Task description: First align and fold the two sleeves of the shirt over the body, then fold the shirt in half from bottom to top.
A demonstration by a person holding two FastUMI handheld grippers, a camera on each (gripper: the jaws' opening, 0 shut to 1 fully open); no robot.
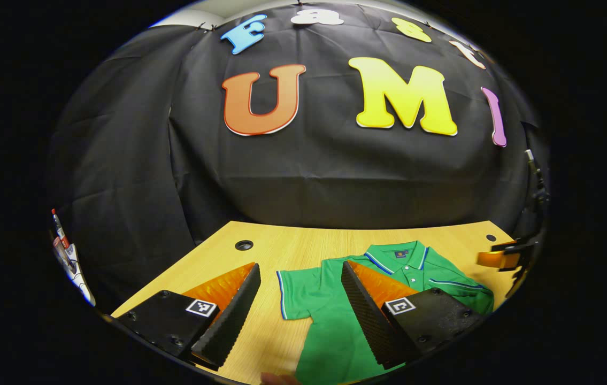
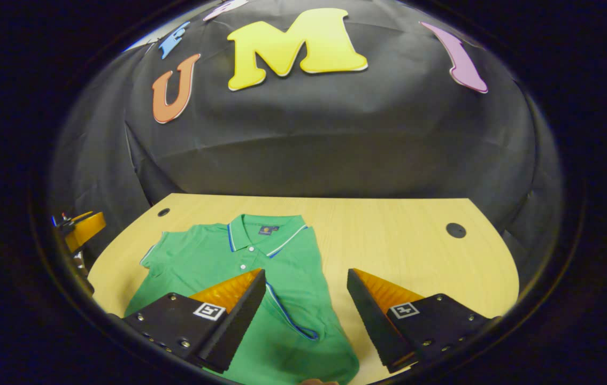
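Left gripper view: we had the left gripper (image 1: pixel 298 278) above the near part of the wooden bench (image 1: pixel 303 240), fingers (image 1: pixel 233 310) spread wide, nothing between them. The green polo shirt (image 1: pixel 335 326) lay flat on the bench, collar (image 1: pixel 397 254) toward the far edge. Its one sleeve (image 1: pixel 295 294), with a blue-and-white cuff edge, stuck out sideways and sat in the gap between our fingers; we couldn't tell if anything touched the cloth. The sleeve on the other side looked already folded over the body, trim line running across the chest. A cable hole (image 1: pixel 244 245) sat in the bench beyond the outstretched sleeve. The right gripper (image 1: pixel 501 259) showed at the far right edge, beside the shirt; too small to read its state there.

Right gripper view: the right gripper (image 2: pixel 306 280) hung over the shirt's (image 2: pixel 282 256) edge, fingers (image 2: pixel 239 310) wide apart and holding nothing. One finger was over the shirt body, the other over bare bench (image 2: pixel 399 235). The folded sleeve (image 2: pixel 292 310) lay across the body, blue cuff trim just beside the near finger. Collar (image 2: pixel 266 235) pointed away from us. The left gripper (image 2: pixel 84 227) showed at the left rim, off the bench edge. A fingertip of a hand (image 2: pixel 316 382) peeked in at the bottom.
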